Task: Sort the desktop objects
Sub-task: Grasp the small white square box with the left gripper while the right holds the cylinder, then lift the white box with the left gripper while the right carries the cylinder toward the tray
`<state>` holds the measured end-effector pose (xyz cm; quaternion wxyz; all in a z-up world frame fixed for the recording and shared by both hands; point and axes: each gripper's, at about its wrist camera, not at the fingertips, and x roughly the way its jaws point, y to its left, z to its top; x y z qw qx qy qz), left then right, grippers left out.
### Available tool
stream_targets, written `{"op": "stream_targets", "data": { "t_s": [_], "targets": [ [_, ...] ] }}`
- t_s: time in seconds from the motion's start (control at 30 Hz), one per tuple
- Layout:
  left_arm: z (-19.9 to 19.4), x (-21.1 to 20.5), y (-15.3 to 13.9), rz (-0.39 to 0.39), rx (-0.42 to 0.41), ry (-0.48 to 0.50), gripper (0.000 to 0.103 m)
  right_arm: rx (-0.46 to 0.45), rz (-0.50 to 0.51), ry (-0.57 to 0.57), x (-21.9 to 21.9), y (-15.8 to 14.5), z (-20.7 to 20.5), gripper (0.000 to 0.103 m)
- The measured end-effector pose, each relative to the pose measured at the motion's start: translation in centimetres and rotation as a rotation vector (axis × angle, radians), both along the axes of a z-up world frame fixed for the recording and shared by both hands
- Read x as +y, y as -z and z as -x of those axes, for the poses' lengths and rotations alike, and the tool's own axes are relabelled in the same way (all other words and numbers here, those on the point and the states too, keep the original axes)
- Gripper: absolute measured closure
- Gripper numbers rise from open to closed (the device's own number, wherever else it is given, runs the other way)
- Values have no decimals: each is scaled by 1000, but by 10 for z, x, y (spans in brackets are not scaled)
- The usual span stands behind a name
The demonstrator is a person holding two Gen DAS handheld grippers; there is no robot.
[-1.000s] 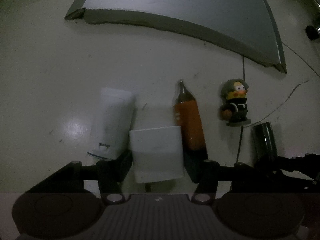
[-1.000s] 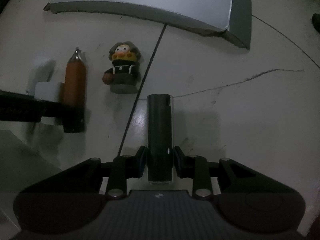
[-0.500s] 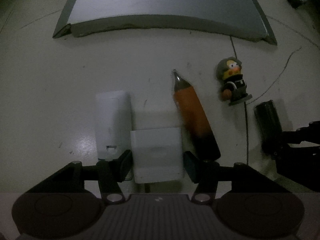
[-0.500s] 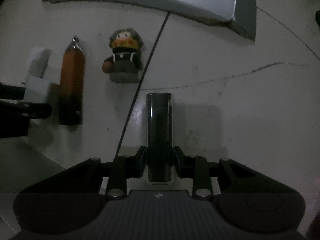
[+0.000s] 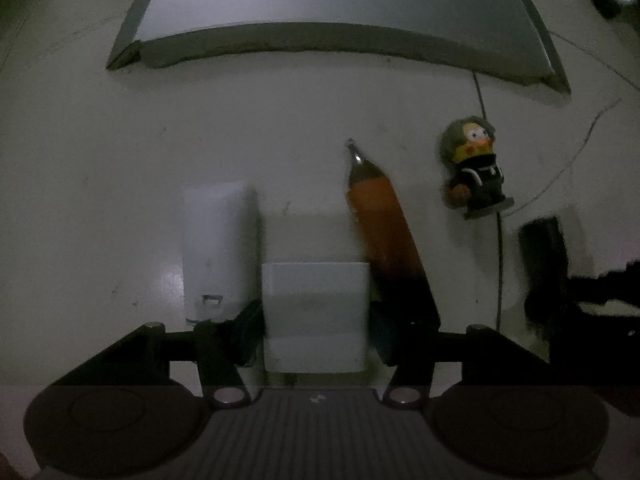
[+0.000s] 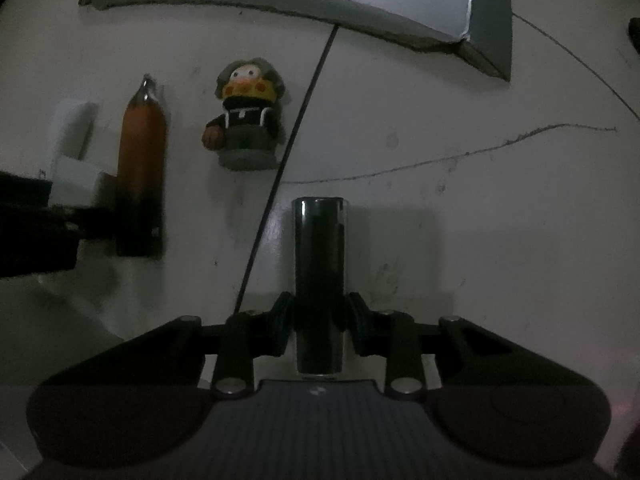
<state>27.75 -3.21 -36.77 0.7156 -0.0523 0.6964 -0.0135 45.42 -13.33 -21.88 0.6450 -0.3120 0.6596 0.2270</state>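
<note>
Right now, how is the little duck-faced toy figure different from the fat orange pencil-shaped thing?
The duck-faced toy figure is short and stubby; the orange pencil-shaped thing is long, with a silver tip. The figure is grey, black and yellow; the pencil-shaped thing fades from orange to black. Both sit on the pale surface, ungripped.

Both grippers: black angular arms, silver screws, ribbed grey base.

- Pale scuffed table [image 5: 120,140], dark seam down the right.
- Grey tray [image 5: 340,4] at the top.
- White case [image 5: 218,240], orange pencil-shaped thing [image 5: 380,220] and duck figurine [image 5: 474,168] mid-frame.
</note>
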Motion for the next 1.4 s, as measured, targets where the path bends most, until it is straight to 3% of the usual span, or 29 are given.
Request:
{"op": "stream_targets", "data": {
  "t_s": [0.07,0.3,0.33,0.43,0.57,0.7,0.97,1.27,1.4],
  "targets": [
    [1,3,-8,-4,-48,6,53,1,-3,-5,1,-8,-1,72],
    [1,31,-35,1,-78,-18,53,-18,-29,1,10,-53,-9,72],
    [4,39,-40,1,-86,-15,53,-22,-31,4,-7,-49,8,72],
    [10,48,-57,3,-103,-18,53,-34,-45,14,16,-11,63,72],
    [12,43,-71,11,-115,-38,53,-50,-71,12,29,29,76,72],
    [24,38,-99,16,-135,-48,53,-63,-97,-5,41,29,79,72],
    [61,23,-176,1,-181,-84,53,-105,-165,52,39,-74,124,72],
    [118,22,-234,-3,-218,-90,53,-85,-195,113,-2,-124,193,72],
    [145,22,-237,-24,-198,-83,53,-68,-177,121,-19,-128,226,72]
  ]
}}
